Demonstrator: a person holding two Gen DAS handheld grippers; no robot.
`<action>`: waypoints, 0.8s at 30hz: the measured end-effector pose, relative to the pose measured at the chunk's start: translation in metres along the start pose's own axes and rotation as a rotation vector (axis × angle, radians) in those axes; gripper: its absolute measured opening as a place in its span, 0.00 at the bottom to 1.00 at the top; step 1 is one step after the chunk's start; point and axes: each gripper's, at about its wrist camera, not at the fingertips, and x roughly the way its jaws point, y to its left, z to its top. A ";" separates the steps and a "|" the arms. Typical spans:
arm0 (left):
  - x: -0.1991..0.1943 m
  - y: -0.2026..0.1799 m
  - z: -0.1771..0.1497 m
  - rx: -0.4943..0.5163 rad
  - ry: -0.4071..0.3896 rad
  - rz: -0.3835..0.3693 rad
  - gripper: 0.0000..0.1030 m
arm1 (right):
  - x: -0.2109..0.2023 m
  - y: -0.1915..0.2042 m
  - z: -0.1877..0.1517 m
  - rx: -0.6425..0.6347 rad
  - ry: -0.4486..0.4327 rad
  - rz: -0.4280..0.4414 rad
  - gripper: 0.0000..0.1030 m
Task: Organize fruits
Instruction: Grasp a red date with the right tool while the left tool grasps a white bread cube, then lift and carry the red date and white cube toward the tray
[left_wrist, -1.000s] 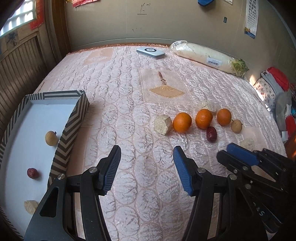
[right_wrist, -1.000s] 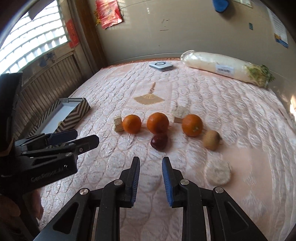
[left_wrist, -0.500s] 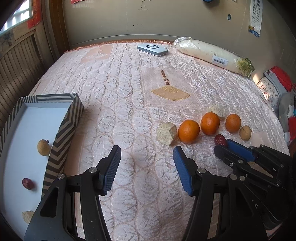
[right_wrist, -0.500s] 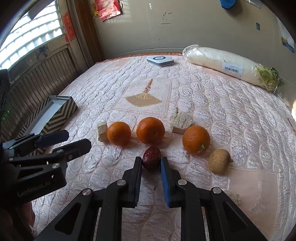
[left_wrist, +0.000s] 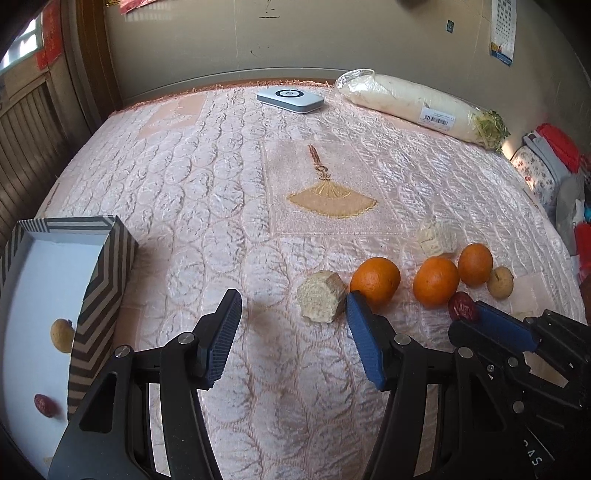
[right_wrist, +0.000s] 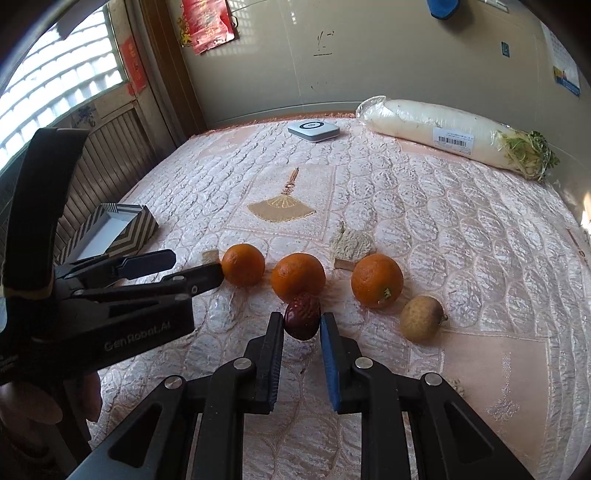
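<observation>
Blue-padded and nearly together, the jaws of the right gripper (right_wrist: 302, 326) are pressed against the two sides of a dark red jujube (right_wrist: 302, 320), which is clamped between the pad tips on the pink quilted bed cover (right_wrist: 461, 236). That fruit lies just in front of the middle orange (right_wrist: 297, 276), touching or almost touching it, with another orange (right_wrist: 243, 264) to its left and a third orange (right_wrist: 376, 280) to its right; a tan longan (right_wrist: 421, 317) sits just beside the third orange, apart from the gripper. The left gripper (left_wrist: 291, 332) is held with its jaws standing apart and nothing between them; its right pad is seen just beside a pale crumbly chunk (left_wrist: 320, 301), and contact cannot be told. A second pale chunk (left_wrist: 436, 236) lies behind the row of oranges. At the left edge of the bed, a striped box (left_wrist: 107, 273) is set, well apart from the clamped jujube, and a longan (left_wrist: 62, 334) and a red jujube (left_wrist: 45, 405) are seen on its white floor. A wrapped white radish (right_wrist: 454, 136) and a flat grey device (right_wrist: 313, 130) lie at the far end.
</observation>
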 end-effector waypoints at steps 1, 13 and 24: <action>0.001 -0.001 -0.001 0.005 -0.007 0.001 0.57 | 0.000 0.000 0.000 0.000 0.000 -0.001 0.19; -0.011 0.005 -0.011 -0.011 -0.010 -0.044 0.24 | -0.011 0.007 -0.002 -0.008 -0.016 0.002 0.19; -0.064 0.022 -0.035 -0.017 -0.082 0.027 0.24 | -0.031 0.044 -0.011 -0.051 -0.053 0.028 0.19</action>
